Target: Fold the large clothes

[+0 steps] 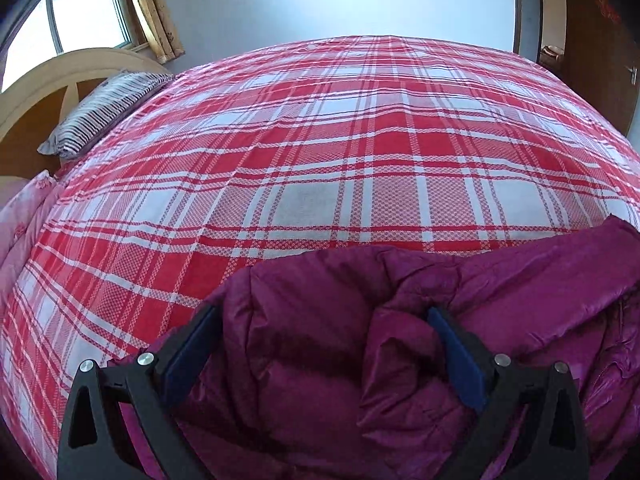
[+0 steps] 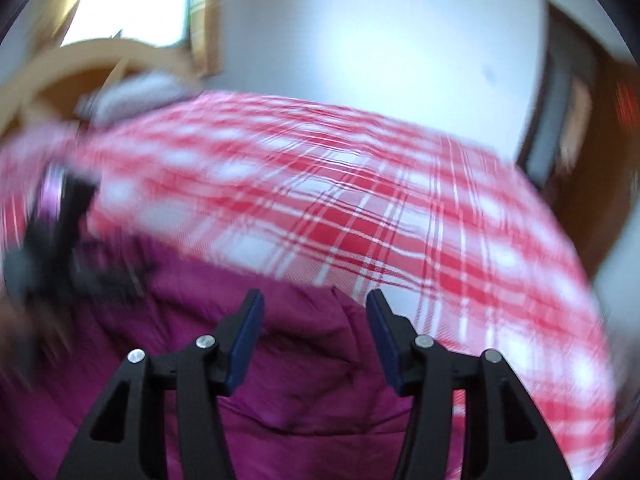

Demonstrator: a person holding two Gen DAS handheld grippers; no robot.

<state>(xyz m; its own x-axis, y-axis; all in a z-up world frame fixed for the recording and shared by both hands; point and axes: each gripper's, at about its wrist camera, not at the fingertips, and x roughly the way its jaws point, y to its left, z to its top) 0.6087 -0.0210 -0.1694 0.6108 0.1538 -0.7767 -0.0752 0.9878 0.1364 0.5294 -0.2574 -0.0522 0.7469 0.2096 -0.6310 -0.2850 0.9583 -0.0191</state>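
A magenta puffer jacket (image 1: 320, 360) lies on the near edge of a bed with a red and white plaid sheet (image 1: 320, 152). My left gripper (image 1: 324, 316) is open, its jaws wide apart with a bulge of the jacket between them; the pads do not press it. In the blurred right wrist view, my right gripper (image 2: 316, 300) is open above the jacket (image 2: 304, 392), near its far edge. The left gripper shows there as a dark blurred shape (image 2: 68, 240) at the left.
A striped pillow (image 1: 104, 112) lies against the wooden headboard (image 1: 48, 76) at the far left. A pink quilt (image 1: 20, 216) hangs at the left edge. A window with curtain (image 1: 156, 12) and a dark door (image 1: 592, 52) stand beyond the bed.
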